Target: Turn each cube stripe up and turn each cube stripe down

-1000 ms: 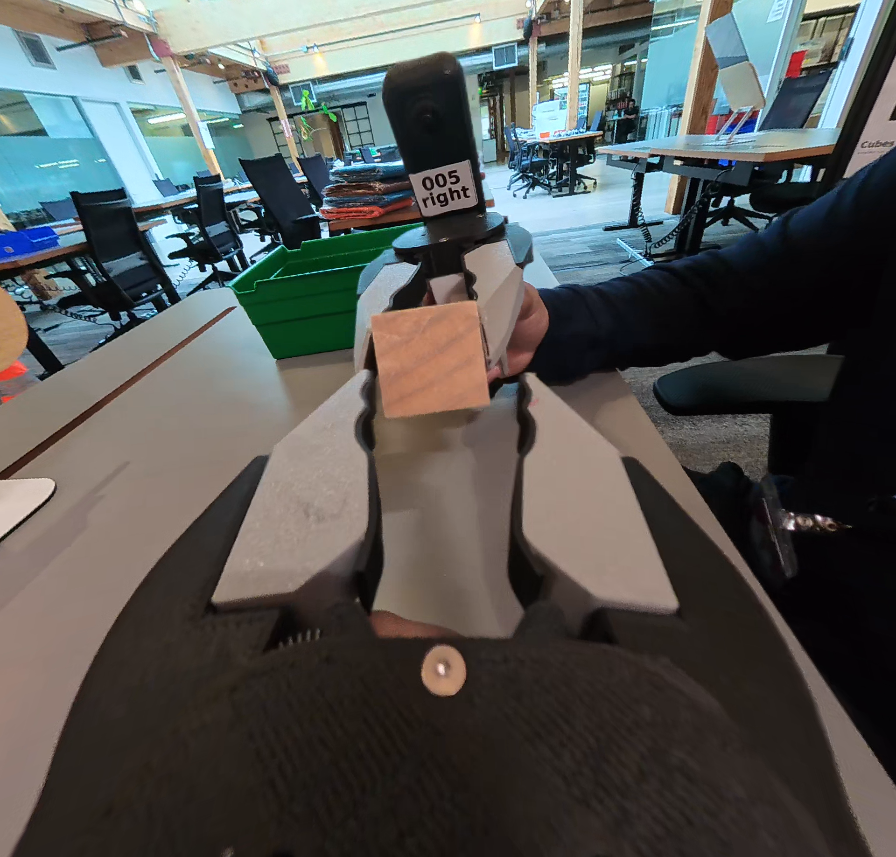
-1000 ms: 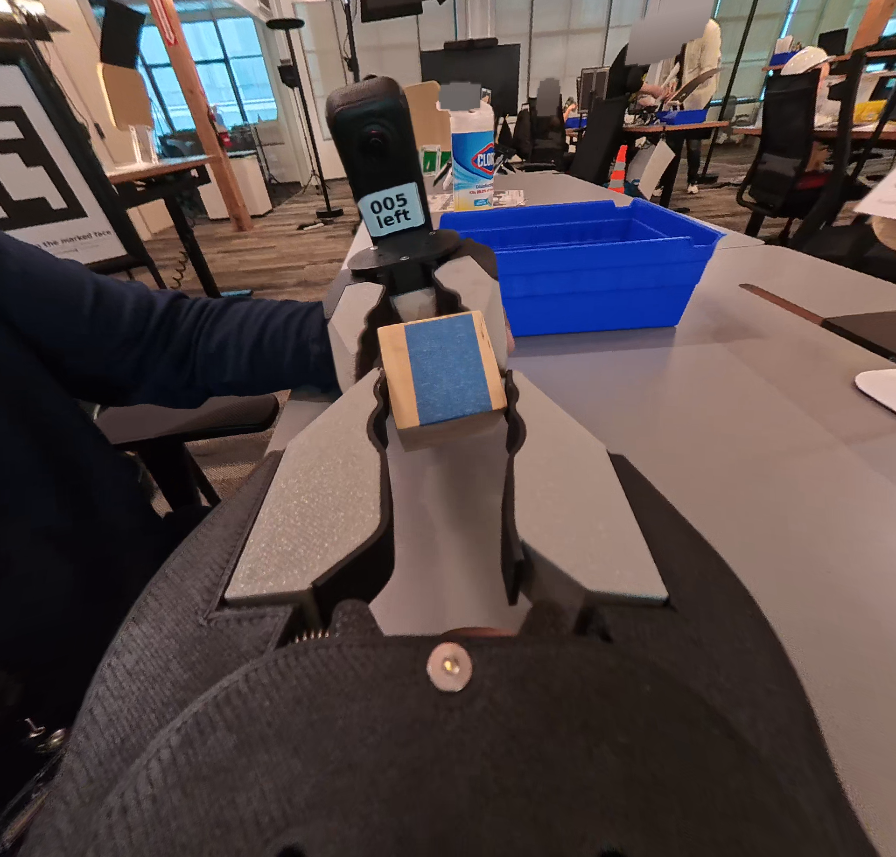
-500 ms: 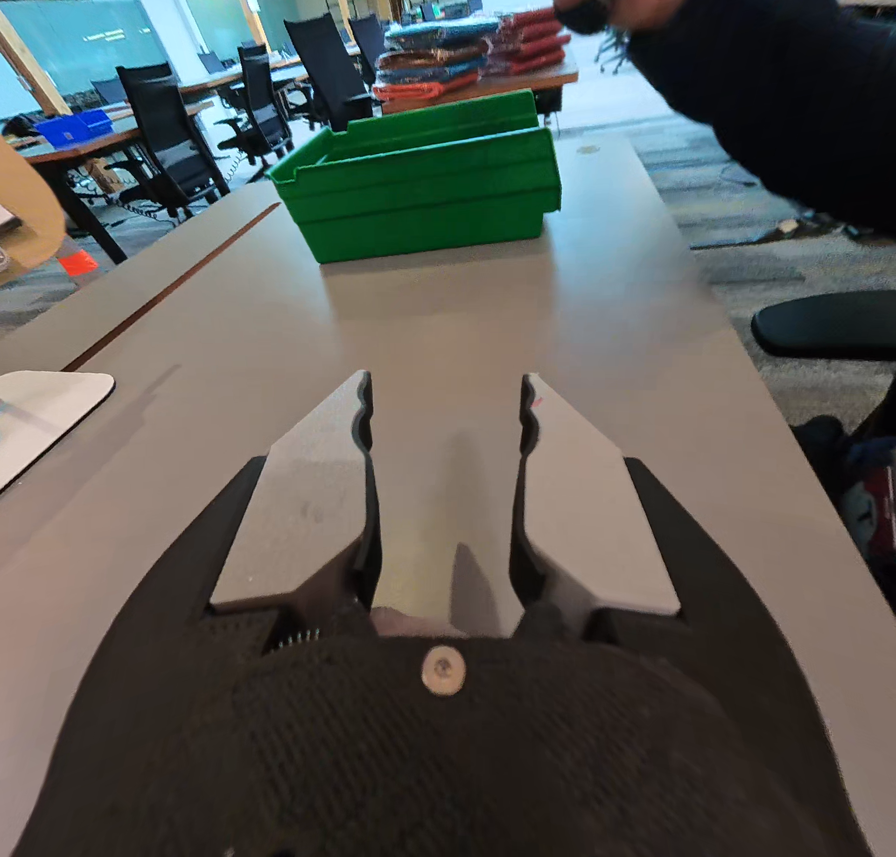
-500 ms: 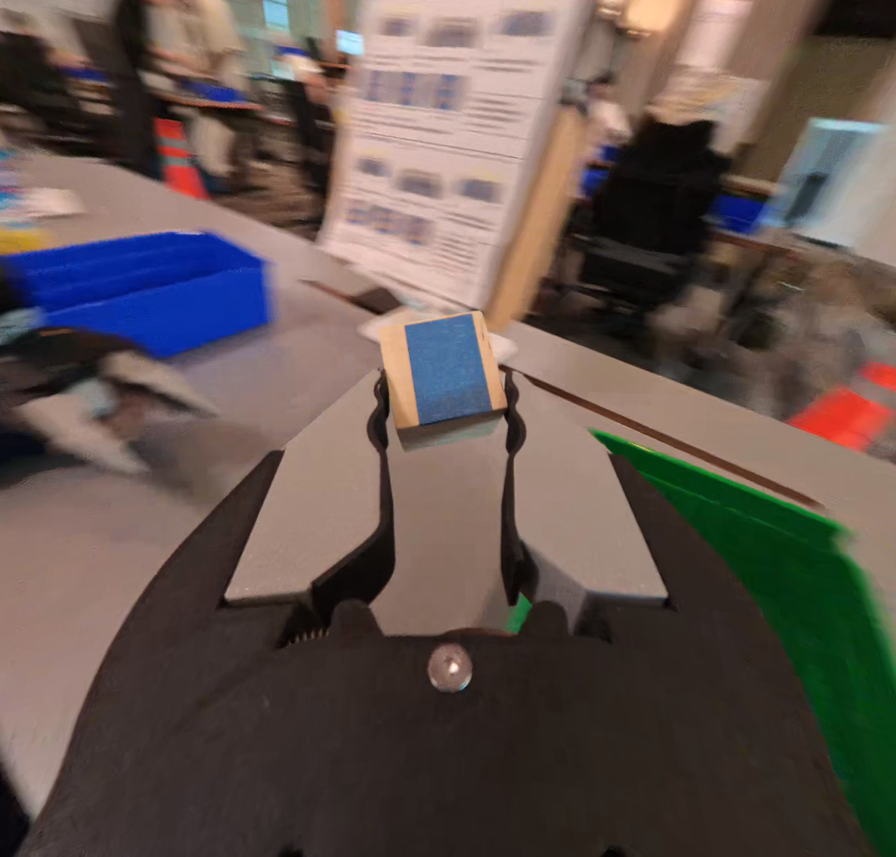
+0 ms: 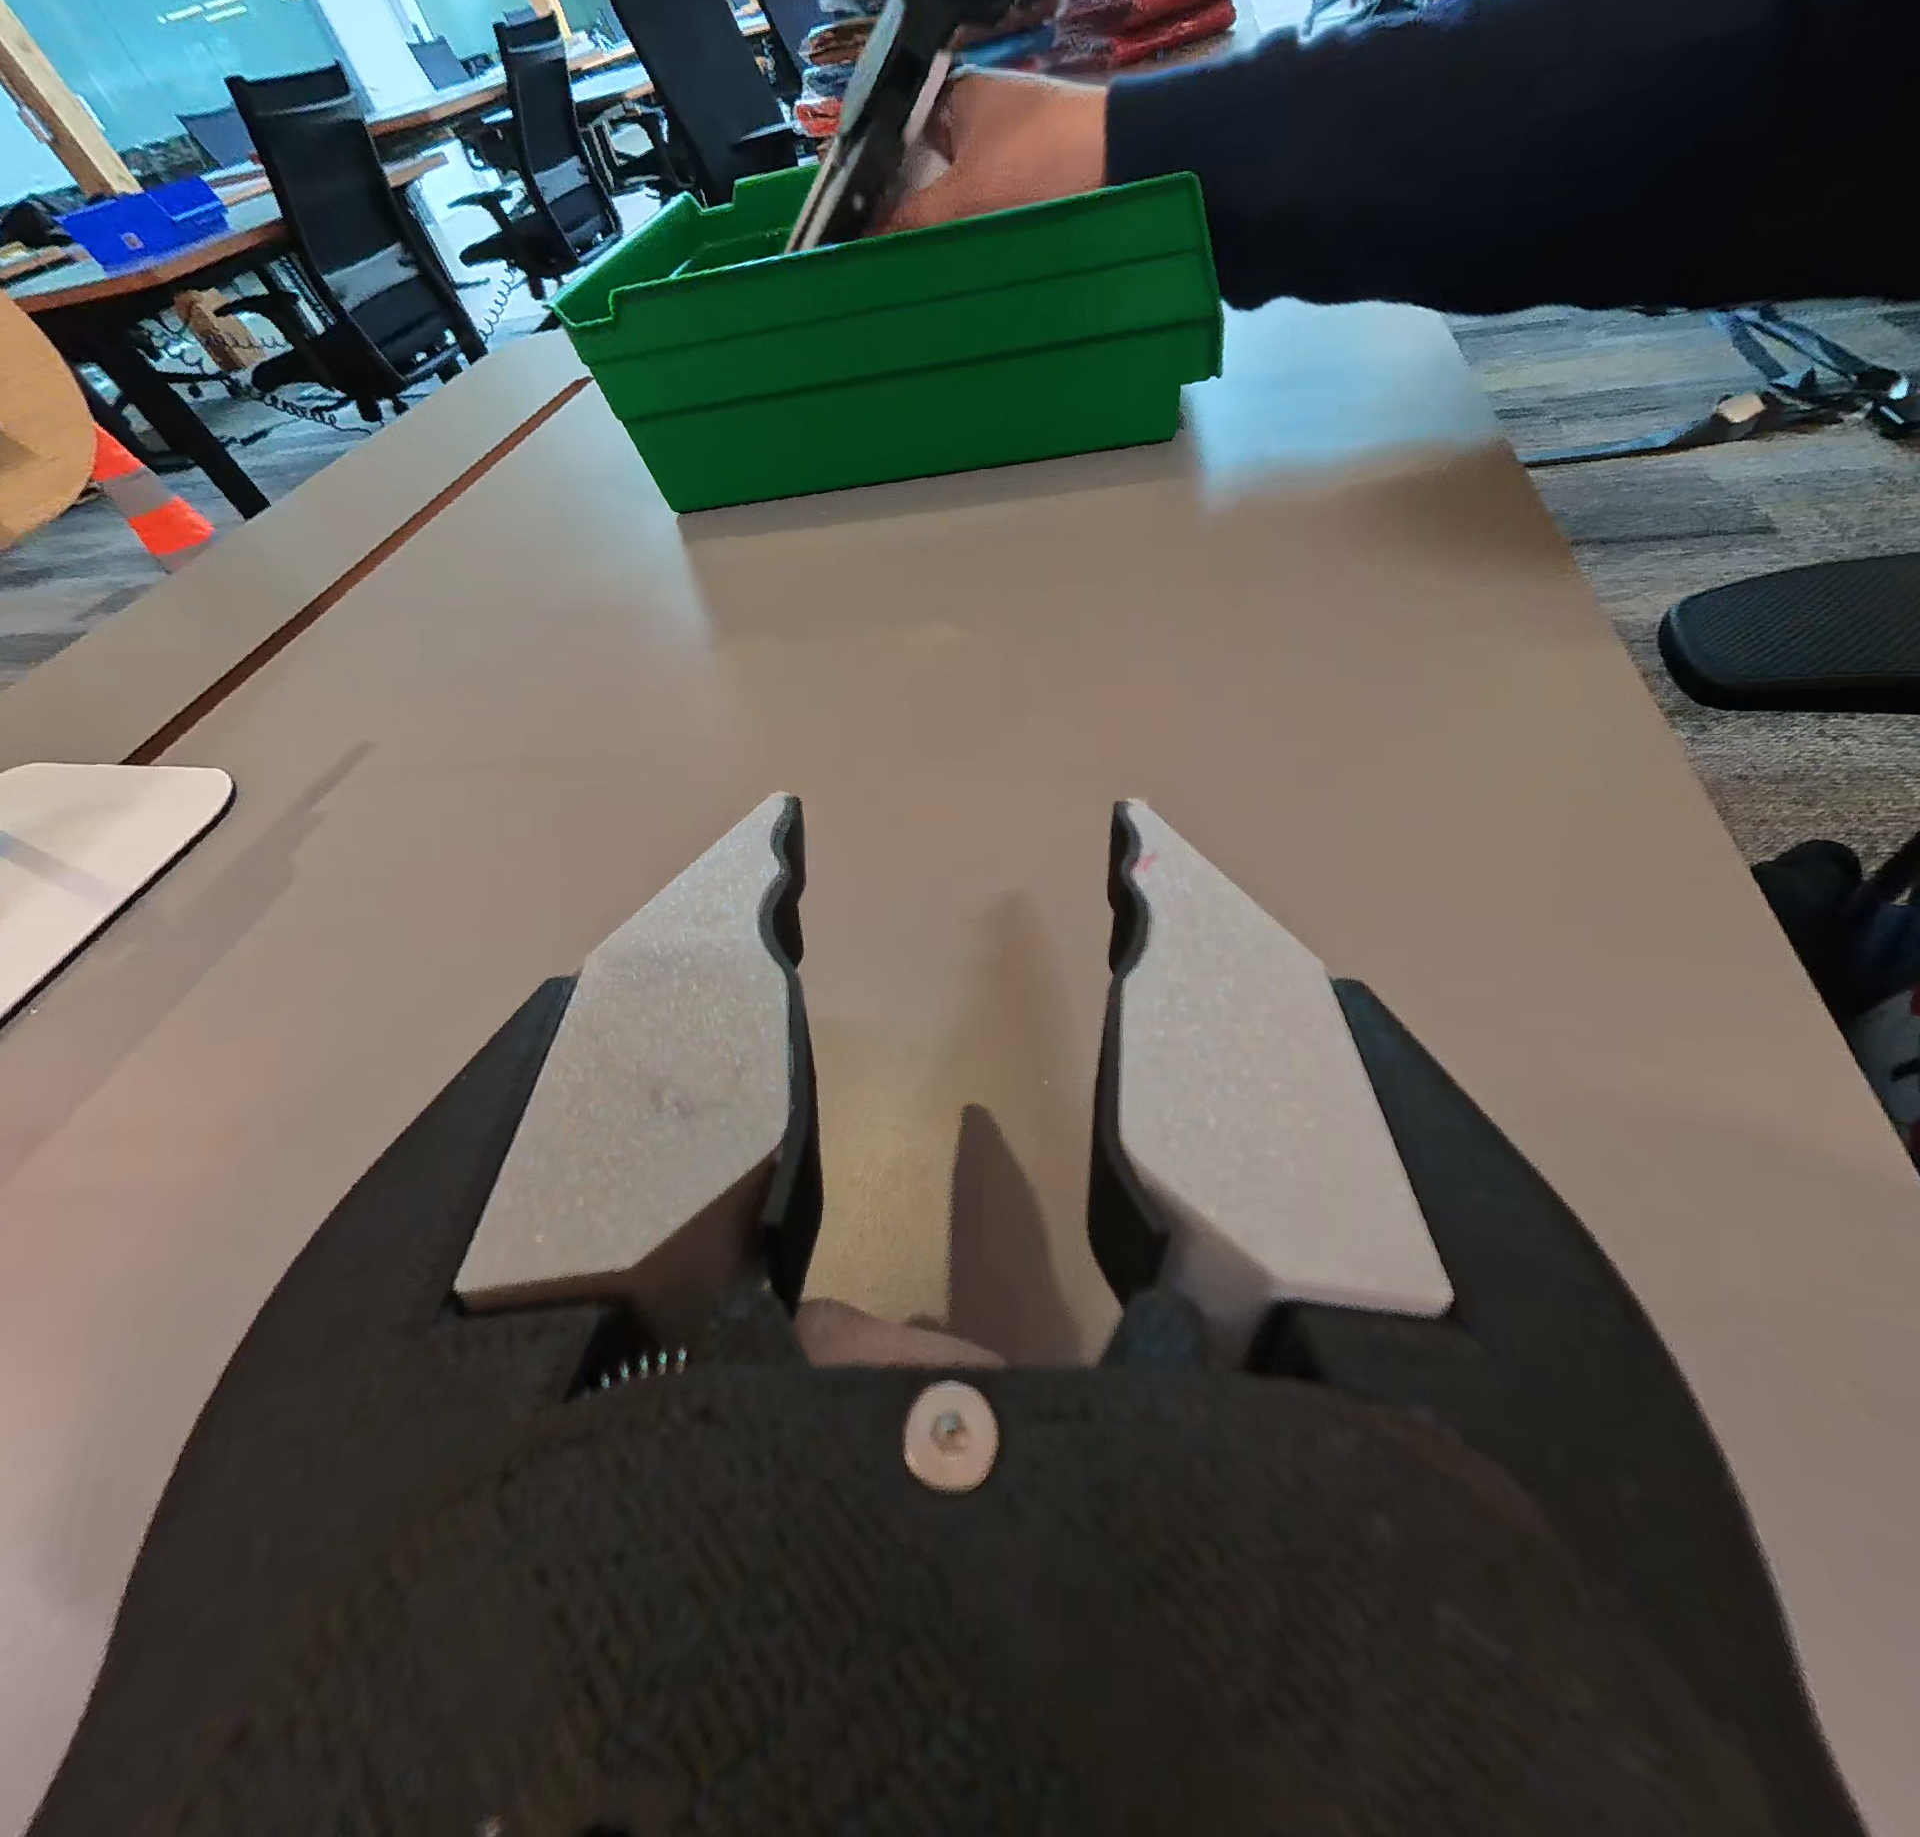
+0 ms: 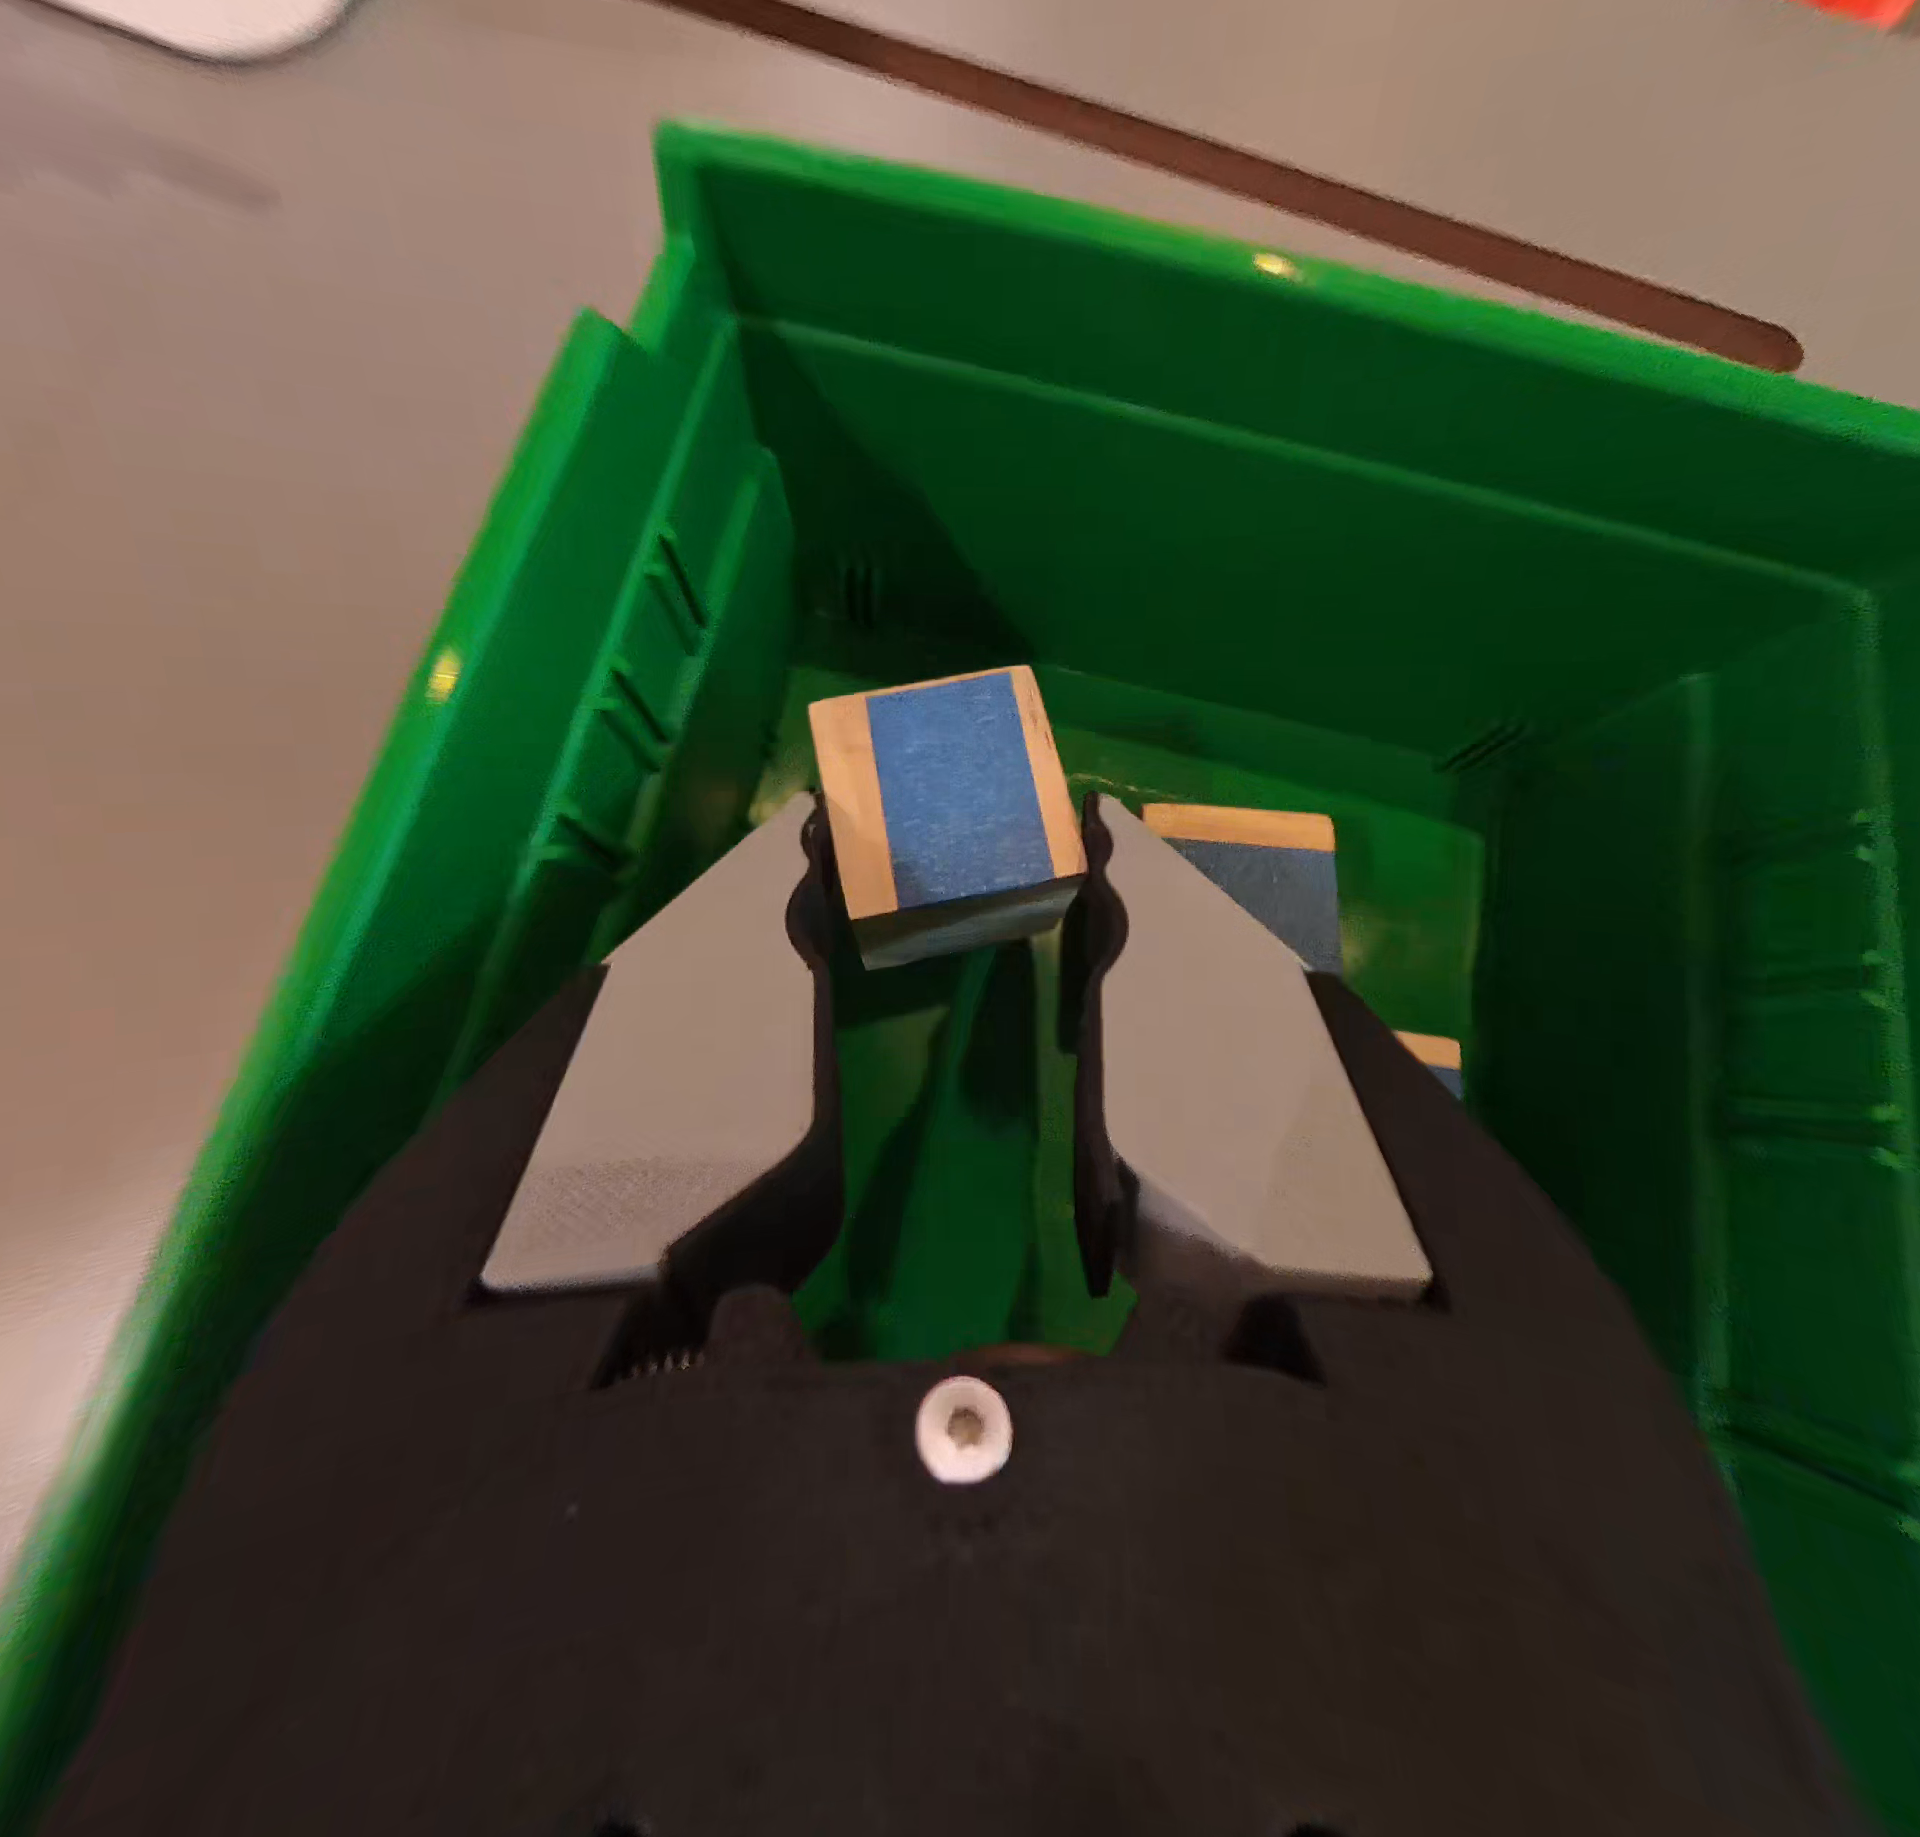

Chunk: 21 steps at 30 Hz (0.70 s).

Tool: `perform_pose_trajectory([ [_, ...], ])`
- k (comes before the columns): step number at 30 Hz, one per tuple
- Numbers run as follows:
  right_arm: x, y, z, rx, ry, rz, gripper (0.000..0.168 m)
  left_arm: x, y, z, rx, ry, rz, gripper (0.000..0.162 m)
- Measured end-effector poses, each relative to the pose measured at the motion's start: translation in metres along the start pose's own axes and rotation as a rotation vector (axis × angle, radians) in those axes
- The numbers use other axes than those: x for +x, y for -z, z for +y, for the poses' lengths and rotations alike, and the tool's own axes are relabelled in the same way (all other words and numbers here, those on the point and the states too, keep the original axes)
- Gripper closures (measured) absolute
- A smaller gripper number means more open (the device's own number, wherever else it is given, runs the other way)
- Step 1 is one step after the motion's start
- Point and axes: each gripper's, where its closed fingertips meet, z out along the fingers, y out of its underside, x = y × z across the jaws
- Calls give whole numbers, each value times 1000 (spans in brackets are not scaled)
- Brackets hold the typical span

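A: Cube [image 6: 948, 813] location? Right gripper [image 6: 951, 878]?
B: Frame centre, blue stripe toward camera, clamped between its jaws inside green bin [image 6: 1299, 499].
A: Left gripper [image 5: 956, 878]?
B: Jaws apart, nothing held, over grey table [image 5: 1039, 644].

Your right gripper [image 6: 948, 831] has grey fingers [image 6: 1226, 1060] on a black body and holds a pale wooden cube [image 6: 945, 800] with a broad blue stripe facing you. The bin [image 6: 1195, 457] around it is bright green. Two more tan cubes [image 6: 1262, 878] with blue stripes lie inside. Your left gripper [image 5: 956, 852] is likewise grey and black, over a grey-brown table [image 5: 1039, 644]. Your sleeve [image 5: 1507, 114] is dark navy.
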Motion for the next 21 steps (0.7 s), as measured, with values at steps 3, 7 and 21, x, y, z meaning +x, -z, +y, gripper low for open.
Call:
perform_pose_trajectory([
  [3, 0, -11, 16, -104, 19, 2, 122, 3, -1, 1, -12, -2, 8, 104],
  [7, 0, 22, -17, 75, -44, -6, 114, 4, -5, 7, -57, 61, 27, 102],
  [21, -254, 145, -110, 469, 254, -445, 117, -4, -9, 20, -142, 69, -27, 103],
])
